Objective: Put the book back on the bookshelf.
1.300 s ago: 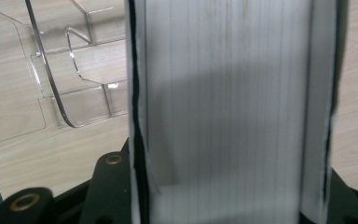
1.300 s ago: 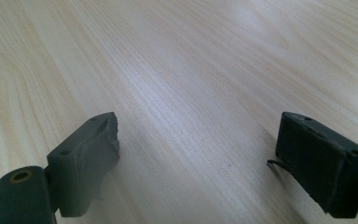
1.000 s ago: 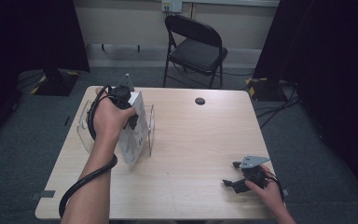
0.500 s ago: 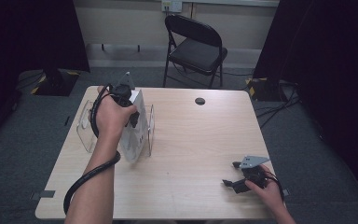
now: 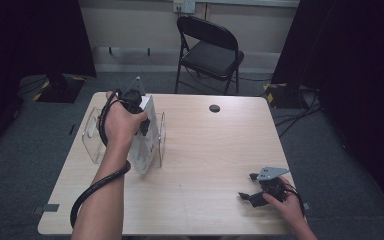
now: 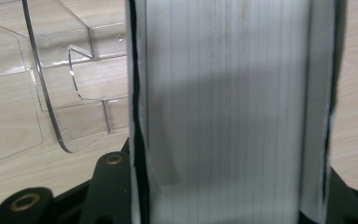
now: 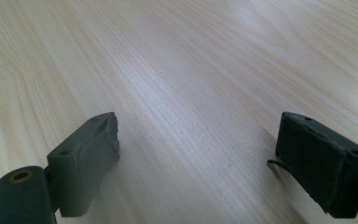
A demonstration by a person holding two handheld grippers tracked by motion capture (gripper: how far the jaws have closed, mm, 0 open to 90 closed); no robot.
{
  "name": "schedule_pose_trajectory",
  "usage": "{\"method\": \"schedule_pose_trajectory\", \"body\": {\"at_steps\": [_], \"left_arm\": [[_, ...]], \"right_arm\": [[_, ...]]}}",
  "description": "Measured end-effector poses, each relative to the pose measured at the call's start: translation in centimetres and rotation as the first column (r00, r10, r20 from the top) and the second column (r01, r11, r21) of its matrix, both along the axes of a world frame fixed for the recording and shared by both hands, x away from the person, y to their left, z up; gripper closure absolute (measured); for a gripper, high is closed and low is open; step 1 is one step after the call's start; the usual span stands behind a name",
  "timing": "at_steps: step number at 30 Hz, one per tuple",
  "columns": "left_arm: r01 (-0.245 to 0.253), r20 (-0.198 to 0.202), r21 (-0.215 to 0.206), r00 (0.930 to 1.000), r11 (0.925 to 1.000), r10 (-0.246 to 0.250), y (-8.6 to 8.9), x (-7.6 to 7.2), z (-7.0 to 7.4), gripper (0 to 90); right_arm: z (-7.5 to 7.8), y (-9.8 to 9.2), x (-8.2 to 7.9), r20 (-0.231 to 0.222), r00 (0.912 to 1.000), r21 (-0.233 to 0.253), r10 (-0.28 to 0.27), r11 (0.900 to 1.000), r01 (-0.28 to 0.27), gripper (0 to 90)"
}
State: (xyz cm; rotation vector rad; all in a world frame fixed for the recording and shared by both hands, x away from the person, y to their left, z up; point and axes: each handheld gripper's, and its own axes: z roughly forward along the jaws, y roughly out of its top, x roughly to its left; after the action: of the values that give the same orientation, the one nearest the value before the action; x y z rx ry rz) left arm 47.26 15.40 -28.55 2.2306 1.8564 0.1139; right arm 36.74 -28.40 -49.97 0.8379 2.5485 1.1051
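While left gripper [image 5: 141, 116] clamps white binder [image 5: 144, 145], right gripper [image 5: 252, 186] rests agape.

A light wood-grain rectangular table [image 5: 205, 150] stands on grey carpeted floor [image 5: 340, 165]. Beyond its far edge sits a black metal folding chair [image 5: 208, 50] against a pale cream wall [image 5: 130, 25] that carries a white electrical outlet [image 5: 184, 6]. Black curtains [image 5: 30, 35] hang at both sides, and black cables [image 5: 295, 117] trail across the carpet at the right. Light falls evenly from above.

white book [image 5: 145, 145], clear rack [image 5: 92, 135], black chair [image 5: 210, 50]
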Motion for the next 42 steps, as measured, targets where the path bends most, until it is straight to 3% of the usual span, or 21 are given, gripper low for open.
{"method": "schedule_pose_trajectory", "body": {"at_steps": [16, 23, 26, 42], "left_arm": [[-0.018, 0.011, 0.011, 0.9998, 0.9998, 0.018, -0.1, 0.6, -0.4, 52.9], [-0.024, 0.011, -0.004, 0.9996, 0.9997, 0.024, -0.2, 0.8, -0.6, 53.0], [-0.014, 0.016, 0.009, 0.9998, 0.9999, 0.014, -0.1, 1.0, -0.6, 52.9], [-0.054, 0.026, 0.006, 0.9982, 0.9985, 0.054, -0.3, 1.4, -1.0, 52.9]], "right_arm": [[0.0, 0.0, 0.0, 0.000, 1.0000, 0.000, 0.000, 1.000, 0.000, 12.4], [0.0, 0.0, 0.0, 0.000, 1.0000, 0.000, 0.000, 1.000, 0.000, 12.4], [0.0, 0.0, 0.0, 0.000, 1.0000, 0.000, 0.000, 1.000, 0.000, 12.4], [0.0, 0.0, 0.0, 0.000, 1.0000, 0.000, 0.003, 1.000, -0.003, 12.4]]}}
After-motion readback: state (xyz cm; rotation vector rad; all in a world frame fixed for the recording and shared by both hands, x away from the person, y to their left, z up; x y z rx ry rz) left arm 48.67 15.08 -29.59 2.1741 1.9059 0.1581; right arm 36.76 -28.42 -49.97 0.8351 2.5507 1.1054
